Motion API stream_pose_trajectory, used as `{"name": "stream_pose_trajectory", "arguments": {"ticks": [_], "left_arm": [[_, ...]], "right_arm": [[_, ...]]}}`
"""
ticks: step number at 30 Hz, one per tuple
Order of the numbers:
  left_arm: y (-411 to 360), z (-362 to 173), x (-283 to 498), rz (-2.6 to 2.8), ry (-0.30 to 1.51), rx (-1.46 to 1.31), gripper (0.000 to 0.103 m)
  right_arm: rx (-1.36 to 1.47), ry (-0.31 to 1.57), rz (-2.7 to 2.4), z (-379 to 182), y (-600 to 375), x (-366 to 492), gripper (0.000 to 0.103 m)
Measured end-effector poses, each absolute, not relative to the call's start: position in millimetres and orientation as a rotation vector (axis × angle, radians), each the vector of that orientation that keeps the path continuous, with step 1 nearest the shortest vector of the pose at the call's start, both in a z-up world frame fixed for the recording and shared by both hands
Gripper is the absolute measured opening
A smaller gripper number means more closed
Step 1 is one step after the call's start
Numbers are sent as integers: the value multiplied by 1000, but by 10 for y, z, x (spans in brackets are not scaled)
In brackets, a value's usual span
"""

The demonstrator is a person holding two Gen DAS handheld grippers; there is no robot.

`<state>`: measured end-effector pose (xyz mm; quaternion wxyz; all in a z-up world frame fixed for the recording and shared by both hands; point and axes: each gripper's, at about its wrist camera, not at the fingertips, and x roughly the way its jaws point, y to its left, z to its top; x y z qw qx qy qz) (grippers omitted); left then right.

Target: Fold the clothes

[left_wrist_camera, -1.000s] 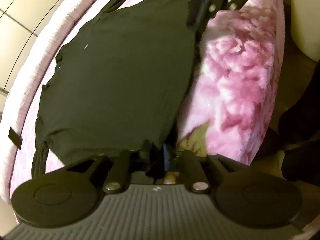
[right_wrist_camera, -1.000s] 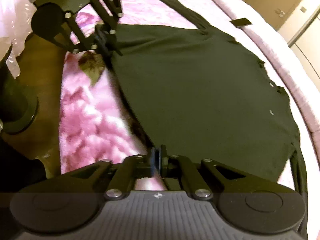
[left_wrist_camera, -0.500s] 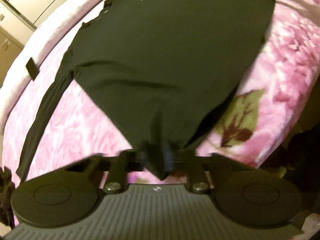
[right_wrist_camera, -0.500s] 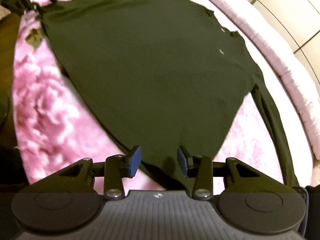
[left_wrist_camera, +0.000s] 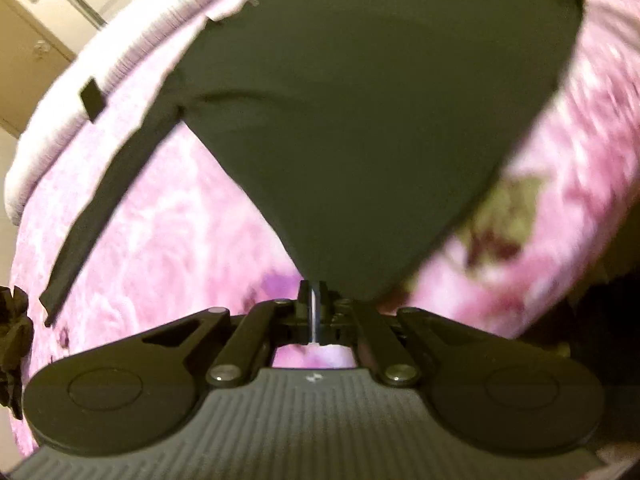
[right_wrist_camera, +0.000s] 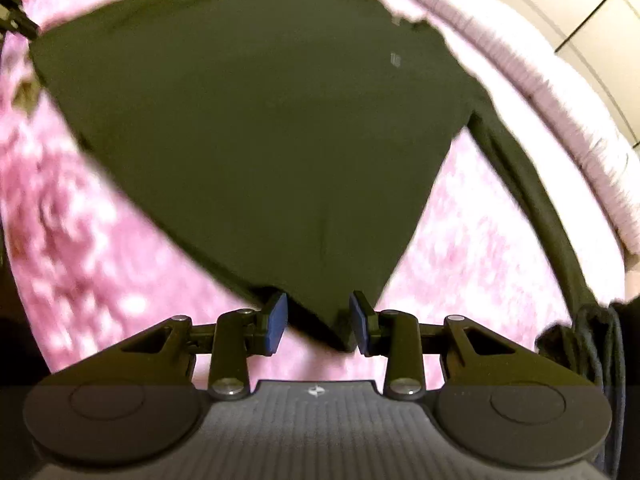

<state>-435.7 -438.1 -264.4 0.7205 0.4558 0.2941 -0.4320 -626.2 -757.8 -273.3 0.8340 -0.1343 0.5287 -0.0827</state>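
Note:
A black long-sleeved shirt [left_wrist_camera: 360, 112] lies spread flat on a pink flowered blanket [left_wrist_camera: 180, 248]. My left gripper [left_wrist_camera: 314, 300] is shut, its fingertips meeting on the shirt's near corner. One sleeve [left_wrist_camera: 100, 200] trails off to the left. In the right wrist view the same shirt [right_wrist_camera: 260, 128] fills the middle. My right gripper [right_wrist_camera: 319, 324] stands open, and the shirt's other bottom corner lies loose between its blue pads [right_wrist_camera: 276, 324]. The other sleeve [right_wrist_camera: 532, 200] runs down the right side.
A pale pink ribbed bed edge [right_wrist_camera: 560, 128] runs along the far side, with cream cupboard doors [left_wrist_camera: 36, 44] behind it. A small black tag [left_wrist_camera: 91, 98] sits on that edge. A dark bundle of cloth [right_wrist_camera: 588, 340] lies beside the sleeve end. The blanket's side drops to a dark floor [left_wrist_camera: 608, 320].
Both grippers have carried the shirt's bottom corners further onto the bed. The right gripper opened half a second ago and stays open. The left stays shut, and the cloth now lies flatter.

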Motion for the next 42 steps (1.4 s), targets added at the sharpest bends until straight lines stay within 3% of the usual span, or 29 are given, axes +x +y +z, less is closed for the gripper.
{"name": "stream_pose_trajectory", "arguments": {"ticks": [4, 10, 16, 21, 27, 34, 39, 42], "left_arm": [[-4606, -2647, -4284, -993, 639, 957, 11], [-4662, -2818, -4202, -983, 751, 1029, 11], [-4407, -2506, -3933, -896, 787, 1063, 13], [-4162, -2298, -2844, -820, 764, 1023, 25], [-3869, -2048, -1535, -730, 735, 975, 42], [-3301, -2237, 243, -643, 933, 730, 61], [-2931, -2480, 776, -630, 1146, 538, 60], [-2863, -2476, 776, -677, 1153, 472, 49]], "right_arm": [[-200, 1053, -155, -2677, -7583, -6117, 36], [29, 1164, -262, -3000, -7973, -6035, 36], [4, 1158, -303, -2653, -7903, -5857, 36], [20, 1036, -231, -2237, -7556, -5275, 38], [25, 955, -110, -2173, -6829, -4045, 38], [37, 985, -135, -2415, -5944, -2583, 49], [26, 1068, -206, -2721, -5671, -1876, 50], [-9, 1102, -231, -2821, -5608, -1643, 51]]}}
